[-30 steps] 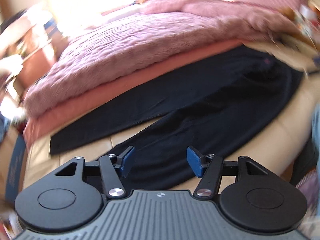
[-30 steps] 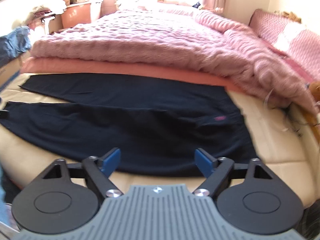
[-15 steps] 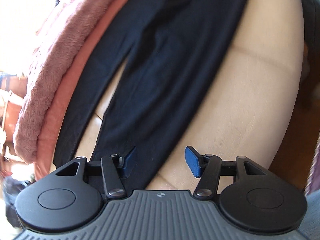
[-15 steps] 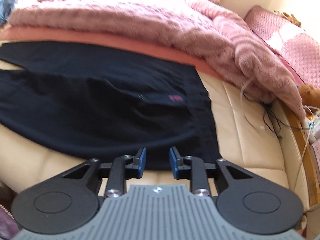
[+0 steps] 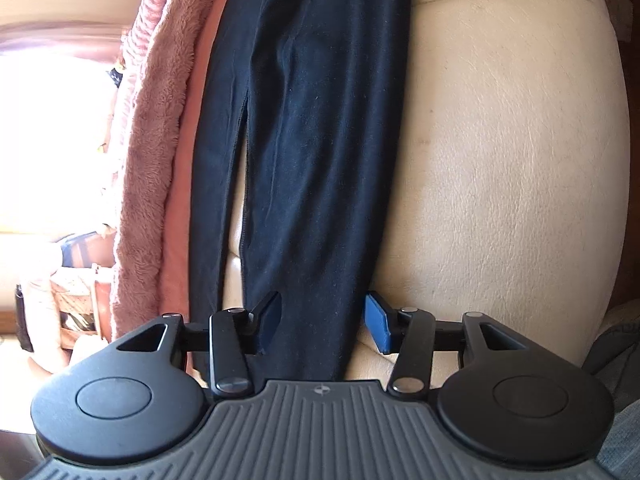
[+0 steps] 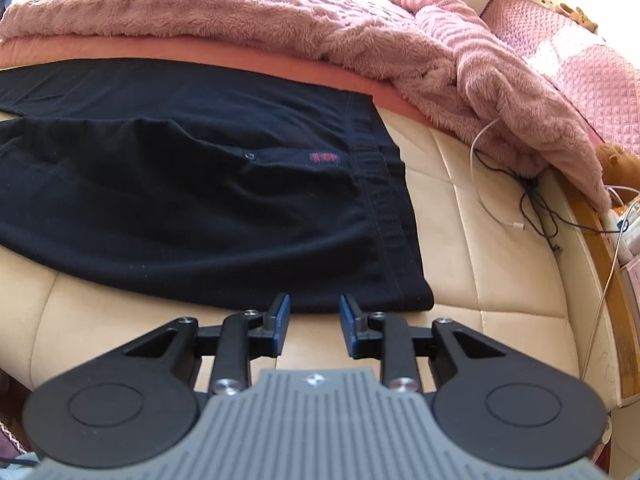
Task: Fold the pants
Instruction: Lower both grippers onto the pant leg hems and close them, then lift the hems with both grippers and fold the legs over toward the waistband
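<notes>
Cream mattress (image 6: 460,208): pants (image 6: 180,184) flat; left tongs (image 5: 322,322) closing astride leg, right tongs (image 6: 312,322) narrow, empty.

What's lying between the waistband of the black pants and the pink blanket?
Bare cream cushion between the waistband and pink blanket, with thin cables near the blanket; right wrist view.

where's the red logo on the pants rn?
Right wrist view: red logo sits on the black pants, just left of the waistband, right of a small button.
</notes>
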`<state>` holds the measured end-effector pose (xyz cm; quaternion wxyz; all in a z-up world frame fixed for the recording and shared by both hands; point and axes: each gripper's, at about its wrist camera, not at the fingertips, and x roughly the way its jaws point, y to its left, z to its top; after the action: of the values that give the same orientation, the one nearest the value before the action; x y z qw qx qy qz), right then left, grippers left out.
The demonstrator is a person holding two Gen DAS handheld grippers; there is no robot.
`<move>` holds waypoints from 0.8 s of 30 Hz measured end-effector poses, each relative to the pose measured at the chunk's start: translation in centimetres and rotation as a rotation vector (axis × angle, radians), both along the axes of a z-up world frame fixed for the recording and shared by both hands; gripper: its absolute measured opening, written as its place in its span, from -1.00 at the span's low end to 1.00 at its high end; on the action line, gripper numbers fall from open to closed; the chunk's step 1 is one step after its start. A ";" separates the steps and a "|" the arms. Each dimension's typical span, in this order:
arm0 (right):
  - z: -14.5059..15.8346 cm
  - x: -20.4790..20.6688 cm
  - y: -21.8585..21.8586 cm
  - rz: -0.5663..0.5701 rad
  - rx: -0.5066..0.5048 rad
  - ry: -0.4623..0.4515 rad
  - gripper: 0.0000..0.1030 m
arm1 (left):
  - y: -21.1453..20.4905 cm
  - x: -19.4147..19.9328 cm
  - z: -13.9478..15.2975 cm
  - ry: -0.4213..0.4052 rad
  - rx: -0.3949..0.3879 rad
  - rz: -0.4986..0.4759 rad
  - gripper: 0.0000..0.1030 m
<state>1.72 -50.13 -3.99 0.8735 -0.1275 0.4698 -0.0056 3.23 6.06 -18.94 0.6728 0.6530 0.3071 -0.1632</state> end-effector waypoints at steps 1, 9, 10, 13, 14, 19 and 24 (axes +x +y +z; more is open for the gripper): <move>-0.1 -0.1 0.0 0.010 -0.013 0.007 -0.56 | -0.2 -0.3 -0.3 -0.009 0.025 0.003 0.10; -1.0 -0.4 -0.3 0.232 -0.178 0.042 -0.56 | 0.7 0.8 -0.9 -0.035 0.117 0.079 0.04; -1.1 -0.5 -0.2 0.273 -0.204 0.045 -0.56 | 0.8 1.1 -0.7 -0.026 0.095 0.113 -0.16; -2.0 -0.6 -0.2 0.406 -0.340 0.083 -0.56 | 1.1 2.3 0.1 0.006 -0.016 0.233 -0.61; -2.4 -0.5 -0.3 0.446 -0.386 0.102 -0.56 | 1.3 2.7 0.4 0.015 -0.052 0.271 -0.77; -4.1 0.2 -0.7 0.620 -0.563 0.177 -0.56 | 2.2 4.4 2.6 0.001 -0.232 0.433 -0.95; -6.1 0.4 0.0 0.831 -0.699 0.213 -0.55 | 2.4 6.0 5.0 -0.037 -0.334 0.523 -0.95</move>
<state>2.07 -50.16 -10.06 0.6555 -0.5843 0.4360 0.1968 9.22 8.46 -13.97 0.7954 0.4352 0.4213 -0.0210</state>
